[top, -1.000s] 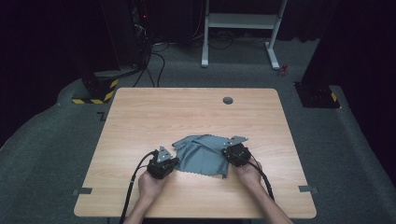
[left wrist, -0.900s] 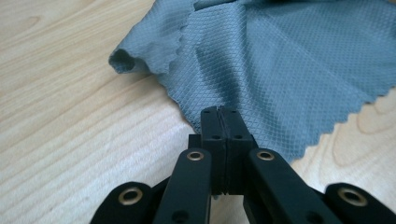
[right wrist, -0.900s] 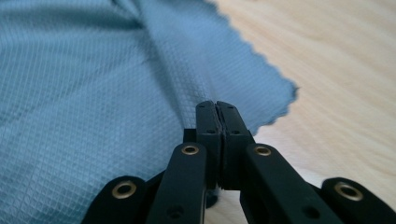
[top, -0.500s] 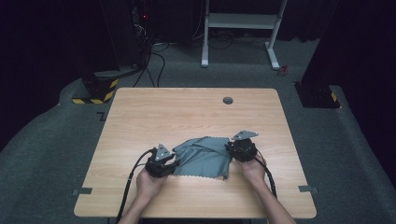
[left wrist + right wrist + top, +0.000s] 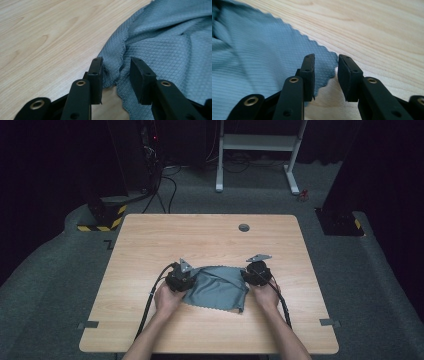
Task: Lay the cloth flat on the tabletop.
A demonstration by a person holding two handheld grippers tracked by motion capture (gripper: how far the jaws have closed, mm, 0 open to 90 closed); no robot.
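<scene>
Releasing the grey-blue microfibre cloth [image 5: 217, 287] on the wooden table [image 5: 150, 245]

Opening both grippers' jaws part-way, left gripper [image 5: 115, 72] and right gripper [image 5: 325, 72], cloth corners lying loose between; smoothing or folding likely remaining.

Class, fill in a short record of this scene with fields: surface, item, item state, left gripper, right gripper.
surface: wooden table
item: grey-blue cloth
item state: flat with creases, scalloped edge
left gripper: jaws just opened, cloth edge between them, not pinched
right gripper: jaws just opened, at the cloth's corner, not pinched
</scene>
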